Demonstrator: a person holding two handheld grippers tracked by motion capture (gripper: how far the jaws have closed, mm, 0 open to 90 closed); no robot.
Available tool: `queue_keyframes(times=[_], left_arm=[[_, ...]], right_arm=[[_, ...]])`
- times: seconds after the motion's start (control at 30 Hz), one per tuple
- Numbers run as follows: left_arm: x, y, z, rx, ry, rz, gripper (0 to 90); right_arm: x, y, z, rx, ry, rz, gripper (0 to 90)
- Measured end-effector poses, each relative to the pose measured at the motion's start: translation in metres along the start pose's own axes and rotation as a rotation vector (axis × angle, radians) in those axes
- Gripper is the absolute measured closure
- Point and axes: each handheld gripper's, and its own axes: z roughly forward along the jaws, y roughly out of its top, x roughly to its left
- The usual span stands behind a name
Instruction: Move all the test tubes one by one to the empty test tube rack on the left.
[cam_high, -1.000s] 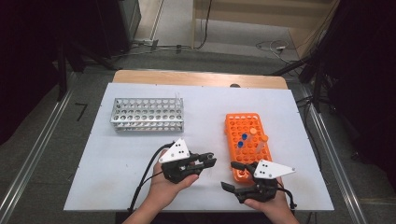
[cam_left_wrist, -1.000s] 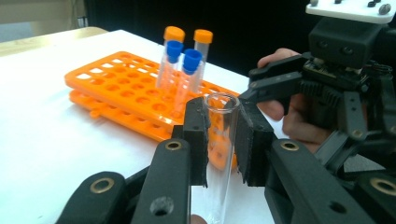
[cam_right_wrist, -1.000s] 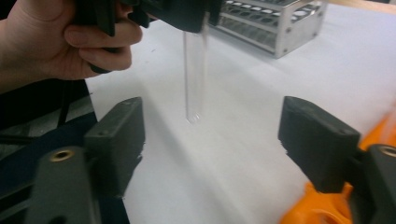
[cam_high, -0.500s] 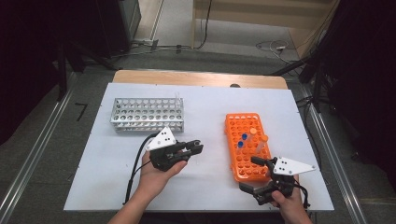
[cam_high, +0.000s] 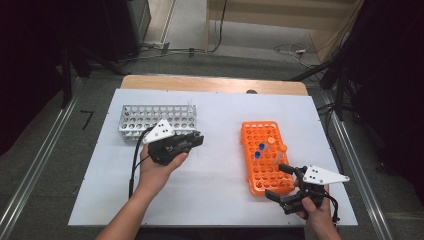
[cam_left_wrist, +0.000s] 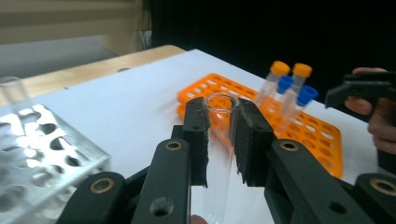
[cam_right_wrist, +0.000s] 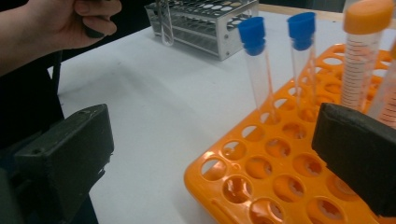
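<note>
Your left gripper (cam_left_wrist: 219, 135) is clamped on a clear glass tube (cam_left_wrist: 218, 154) near the metal rack (cam_high: 156, 118). Your right gripper (cam_high: 282, 184), jaws just opened wide and empty, sits beside the orange rack (cam_high: 263, 155).

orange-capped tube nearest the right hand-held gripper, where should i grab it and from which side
Probably on the clear wall just below the orange cap of the orange-capped tube, coming in from the rack's right edge. It stands upright near that side of the orange rack, and the blue-capped tubes crowd its left. The right hand-held gripper has open jaws, with nothing between them.
</note>
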Motion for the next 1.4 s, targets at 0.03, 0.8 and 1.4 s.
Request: queue_keyframes(times=[0.03, 0.8, 1.4], left_arm=[[0.002, 0.001, -0.001, -0.005, 0.006, -0.001, 76.8], [0.068, 0.03, -0.004, -0.064, 0.161, -0.067, 76.8], [0.1, 0.045, 0.021, -0.079, 0.278, -0.078, 76.7]], right_arm=[[-0.002, 0.0, -0.001, 0.0, -0.005, 0.002, 0.0], [-0.017, -0.004, -0.011, -0.007, -0.054, 0.02, 0.0], [-0.02, -0.006, -0.012, -0.008, -0.053, 0.03, 0.0]])
